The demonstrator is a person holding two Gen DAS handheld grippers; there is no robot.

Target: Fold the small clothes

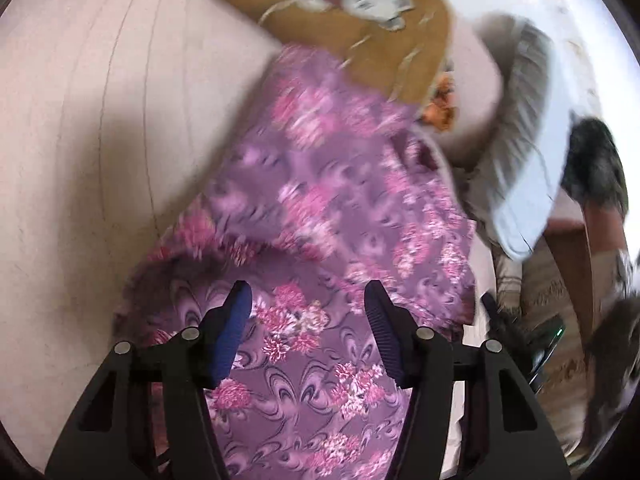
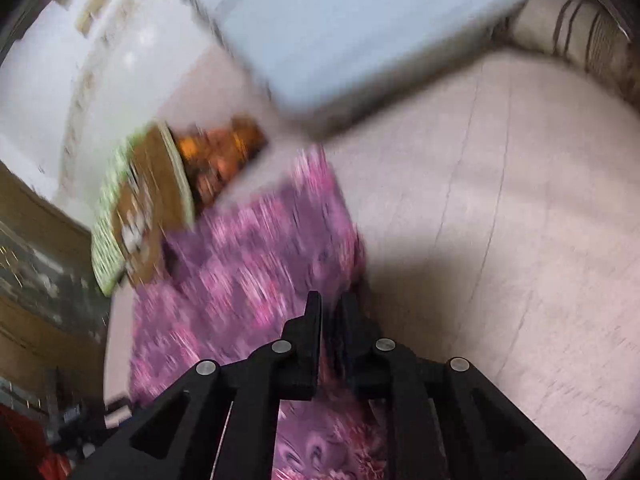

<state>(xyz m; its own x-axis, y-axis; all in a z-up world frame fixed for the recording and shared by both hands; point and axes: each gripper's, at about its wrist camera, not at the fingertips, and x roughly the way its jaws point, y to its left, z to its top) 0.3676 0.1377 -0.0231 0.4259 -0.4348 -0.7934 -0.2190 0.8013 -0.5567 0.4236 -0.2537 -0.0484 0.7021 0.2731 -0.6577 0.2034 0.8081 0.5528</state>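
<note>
Pinching an edge of the purple floral garment (image 2: 256, 256), the right gripper (image 2: 330, 312) has its jaws pressed together, while the left gripper (image 1: 308, 308) hangs spread above the same cloth. Beyond the jaws, a folded brown garment (image 1: 340, 20) overlaps the cloth's far end on the pale bedsheet (image 1: 100, 120), with a grey pillow (image 2: 360, 28) farther off.

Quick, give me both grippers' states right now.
Left gripper: open, above the purple floral garment, holding nothing.
Right gripper: shut on the purple floral garment's edge.
</note>
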